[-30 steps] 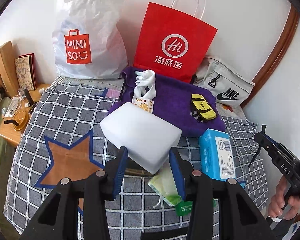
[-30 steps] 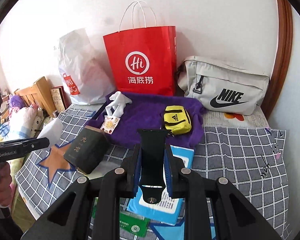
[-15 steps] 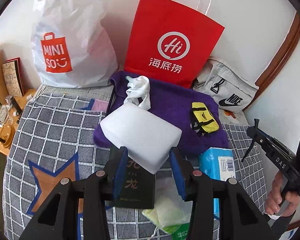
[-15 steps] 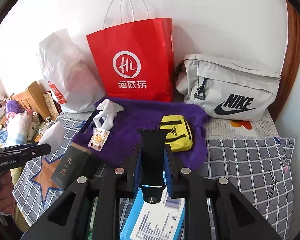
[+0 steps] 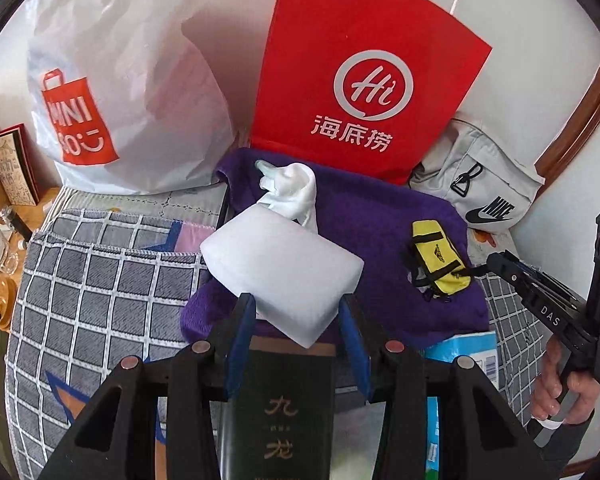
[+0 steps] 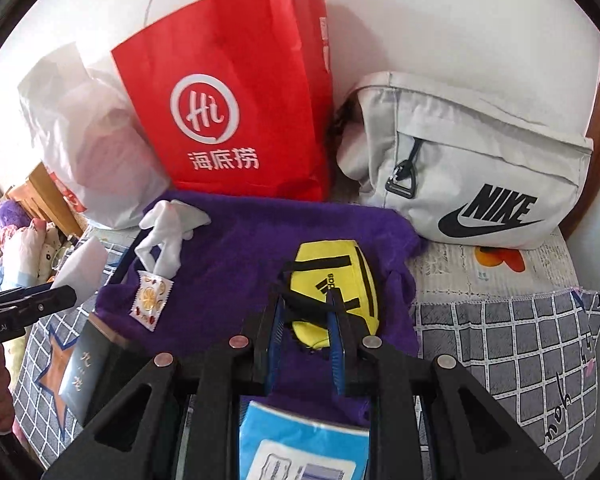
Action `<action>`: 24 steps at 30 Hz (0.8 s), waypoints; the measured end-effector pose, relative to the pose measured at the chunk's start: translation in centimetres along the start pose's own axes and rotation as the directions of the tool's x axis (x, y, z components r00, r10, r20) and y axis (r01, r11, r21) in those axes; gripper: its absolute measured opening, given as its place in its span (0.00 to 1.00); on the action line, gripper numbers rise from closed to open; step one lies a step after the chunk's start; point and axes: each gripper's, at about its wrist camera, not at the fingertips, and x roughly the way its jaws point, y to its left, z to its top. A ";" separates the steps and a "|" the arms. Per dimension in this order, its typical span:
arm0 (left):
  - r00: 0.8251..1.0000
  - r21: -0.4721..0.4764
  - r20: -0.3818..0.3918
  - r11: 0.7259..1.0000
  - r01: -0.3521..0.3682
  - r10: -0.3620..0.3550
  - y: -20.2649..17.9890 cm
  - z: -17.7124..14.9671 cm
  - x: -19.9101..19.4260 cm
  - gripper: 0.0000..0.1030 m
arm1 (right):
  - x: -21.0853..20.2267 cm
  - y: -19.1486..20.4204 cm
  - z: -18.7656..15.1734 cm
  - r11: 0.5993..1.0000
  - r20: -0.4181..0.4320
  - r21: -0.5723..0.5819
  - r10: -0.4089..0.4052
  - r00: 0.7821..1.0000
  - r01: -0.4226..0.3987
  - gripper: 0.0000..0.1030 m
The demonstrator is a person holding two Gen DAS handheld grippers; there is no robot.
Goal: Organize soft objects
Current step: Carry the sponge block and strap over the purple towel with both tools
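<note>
My left gripper (image 5: 296,306) is shut on a white foam block (image 5: 280,264), held above the near edge of a purple towel (image 5: 380,220). On the towel lie a white sock (image 5: 294,188), a yellow pouch (image 5: 436,260) and a lemon-print sachet (image 6: 150,300). My right gripper (image 6: 306,300) hovers over the near end of the yellow pouch (image 6: 336,276), jaws a narrow gap apart. Pouch and towel (image 6: 240,264) show through that gap; I see nothing pressed between the pads. The left wrist view shows the right gripper (image 5: 496,260) in a hand, tip beside the pouch.
A red paper bag (image 5: 364,80), a white plastic shopping bag (image 5: 120,92) and a grey sling bag (image 6: 480,168) stand along the wall. A dark box (image 5: 280,412) and a blue tissue pack (image 6: 300,444) lie on the checked blanket (image 6: 520,352). A bedside table (image 5: 4,240) is at the left.
Both grippers have moved forward and lower over the purple towel. The foam block stays in the left grip. The flat black piece that stood between the right pads no longer shows there.
</note>
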 end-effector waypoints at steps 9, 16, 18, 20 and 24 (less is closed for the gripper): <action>0.999 0.003 -0.026 1.000 0.023 -0.023 -0.4 0.8 2.3 0.41 | 0.2 -1.1 -0.2 0.998 -0.002 0.028 0.058 0.998 -0.058 0.20; 0.999 0.013 -0.033 0.999 0.032 -0.032 -1.0 0.9 3.1 0.41 | -0.9 -0.3 -0.1 0.986 -0.011 0.034 0.161 0.987 -0.161 0.20; 0.999 0.018 -0.039 1.000 0.024 -0.023 -1.0 0.9 3.4 0.41 | 0.3 0.0 -0.2 0.986 -0.043 0.028 0.167 0.985 -0.166 0.20; 0.999 0.023 -0.042 1.000 0.021 -0.020 -0.9 0.9 3.6 0.41 | 2.4 -0.1 -0.6 0.982 -0.109 0.048 0.187 0.976 -0.183 0.20; 0.998 0.024 -0.055 1.000 0.009 -0.007 -0.6 1.1 4.5 0.41 | 4.3 -1.1 -0.9 0.982 -0.132 0.086 0.178 0.975 -0.167 0.19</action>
